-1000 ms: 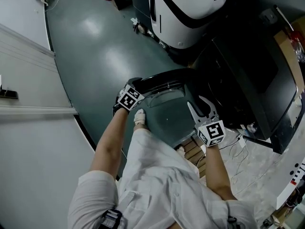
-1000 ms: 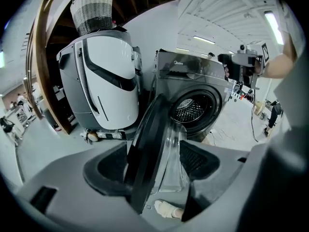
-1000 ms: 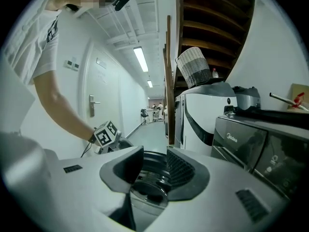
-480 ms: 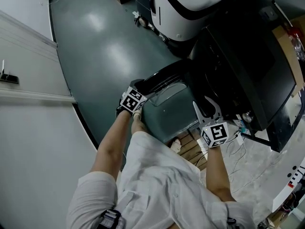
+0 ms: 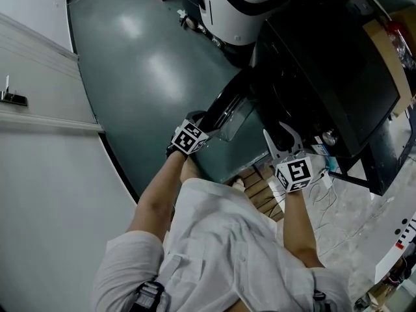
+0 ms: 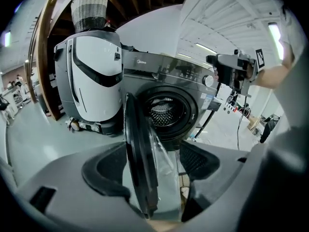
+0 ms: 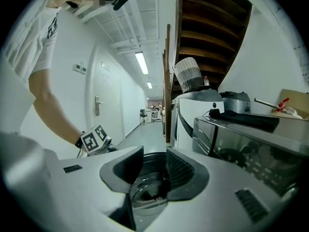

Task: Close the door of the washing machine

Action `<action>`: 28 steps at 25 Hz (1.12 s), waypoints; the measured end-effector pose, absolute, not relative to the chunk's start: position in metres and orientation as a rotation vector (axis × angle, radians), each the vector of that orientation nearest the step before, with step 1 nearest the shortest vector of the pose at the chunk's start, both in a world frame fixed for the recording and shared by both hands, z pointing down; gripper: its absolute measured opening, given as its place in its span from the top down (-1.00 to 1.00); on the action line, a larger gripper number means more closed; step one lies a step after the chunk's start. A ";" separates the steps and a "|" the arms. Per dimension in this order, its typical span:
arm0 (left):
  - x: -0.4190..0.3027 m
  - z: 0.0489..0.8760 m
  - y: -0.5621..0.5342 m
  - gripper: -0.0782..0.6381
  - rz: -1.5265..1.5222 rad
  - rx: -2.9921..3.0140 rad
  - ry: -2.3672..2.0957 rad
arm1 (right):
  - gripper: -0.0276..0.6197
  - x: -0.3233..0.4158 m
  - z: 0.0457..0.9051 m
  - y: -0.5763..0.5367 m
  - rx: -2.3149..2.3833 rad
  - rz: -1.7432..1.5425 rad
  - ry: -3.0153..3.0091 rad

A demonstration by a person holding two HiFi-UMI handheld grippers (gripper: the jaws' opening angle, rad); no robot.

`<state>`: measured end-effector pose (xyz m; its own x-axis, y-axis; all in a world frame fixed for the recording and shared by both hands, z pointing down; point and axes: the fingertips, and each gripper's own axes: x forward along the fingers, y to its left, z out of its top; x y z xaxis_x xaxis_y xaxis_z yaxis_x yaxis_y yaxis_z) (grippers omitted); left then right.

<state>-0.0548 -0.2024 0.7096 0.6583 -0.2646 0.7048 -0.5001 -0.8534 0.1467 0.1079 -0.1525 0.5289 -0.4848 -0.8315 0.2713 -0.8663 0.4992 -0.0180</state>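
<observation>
The dark front-loading washing machine [image 5: 325, 77] stands at the right of the head view, its drum mouth [image 6: 164, 111] uncovered. Its round door [image 5: 227, 119], with a black rim and glass bowl, hangs partly open. My left gripper [image 5: 203, 123] is at the door's free edge. In the left gripper view the door [image 6: 140, 168] stands edge-on between the widely parted jaws of that gripper [image 6: 153, 151]. My right gripper [image 5: 281, 138] hovers open beside the machine's front and holds nothing. Past its jaws [image 7: 154, 161] I see the door glass [image 7: 149, 192] and the control panel [image 7: 251, 153].
A white appliance [image 5: 240, 5] with a woven basket [image 6: 89, 11] on top stands left of the machine. Wooden slats [image 5: 257, 184] and loose cables [image 5: 328, 197] lie by my feet. A cardboard box [image 5: 390, 51] sits on the machine. A white wall [image 5: 39, 142] borders the grey floor.
The door has swung toward the machine and now stands closer to its front. My left gripper moved up and right with it. The right gripper has barely shifted.
</observation>
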 end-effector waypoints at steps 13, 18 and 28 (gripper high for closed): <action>0.057 0.705 -0.128 -0.18 0.834 2.574 -0.470 | 0.44 0.181 0.528 -0.093 1.562 0.237 -2.440; 0.106 0.706 -0.113 -0.18 0.831 2.626 -0.351 | 0.44 0.204 0.533 -0.079 1.611 0.256 -2.403; 0.205 0.706 -0.102 -0.18 0.764 2.669 -0.143 | 0.45 0.247 0.542 -0.057 1.740 0.279 -2.298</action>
<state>0.2049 -0.1017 0.7057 0.8487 0.0015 0.5288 -0.1931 -0.9301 0.3126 0.2475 -0.0575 0.5421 -0.2591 -0.9158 0.3068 -0.9626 0.2708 -0.0044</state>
